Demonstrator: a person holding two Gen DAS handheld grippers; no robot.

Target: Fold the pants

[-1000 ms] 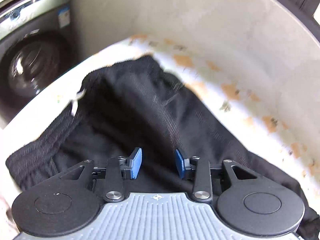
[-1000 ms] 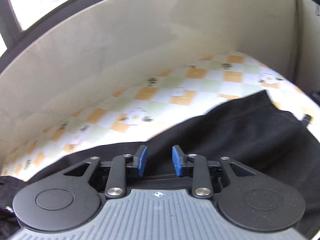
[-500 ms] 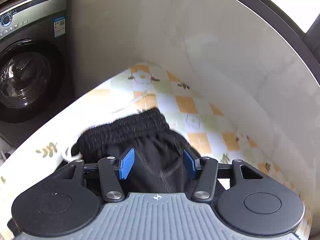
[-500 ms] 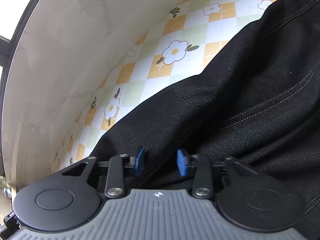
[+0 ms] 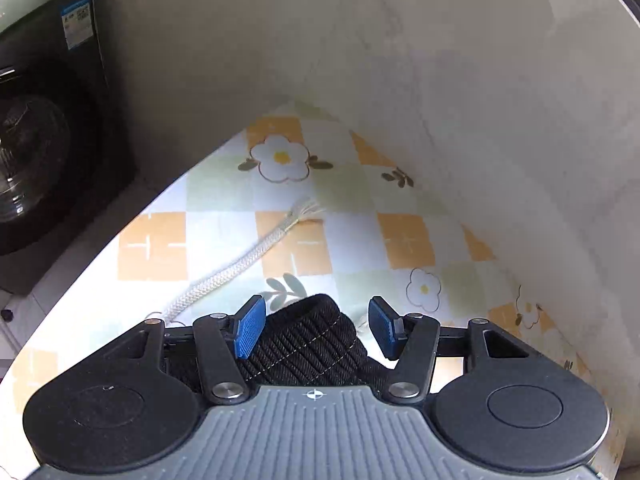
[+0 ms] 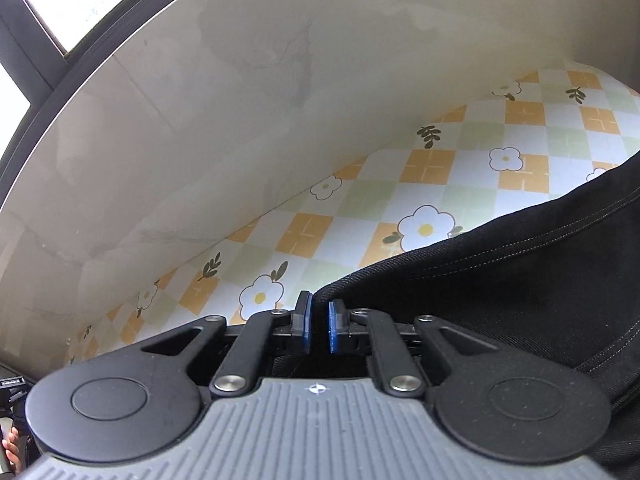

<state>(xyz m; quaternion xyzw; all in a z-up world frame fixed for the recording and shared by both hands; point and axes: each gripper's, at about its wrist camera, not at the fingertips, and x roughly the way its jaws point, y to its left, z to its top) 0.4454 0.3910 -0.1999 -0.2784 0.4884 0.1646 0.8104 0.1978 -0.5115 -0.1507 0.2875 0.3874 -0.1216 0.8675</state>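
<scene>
On the flower-patterned surface (image 5: 224,200) against a pale wall (image 5: 400,60), the black pants (image 6: 520,280) lie spread. The left tool (image 5: 316,326) stands with its jaws opening — the ribbed elastic waistband (image 5: 308,344) sits between its blue pads, touching the left one and clear of the right. A white drawcord (image 5: 240,260) trails across the checks toward a dark washing machine (image 5: 40,140). The right tool (image 6: 319,326) is closing on the pants' edge — whether its pads press the cloth I cannot tell.
</scene>
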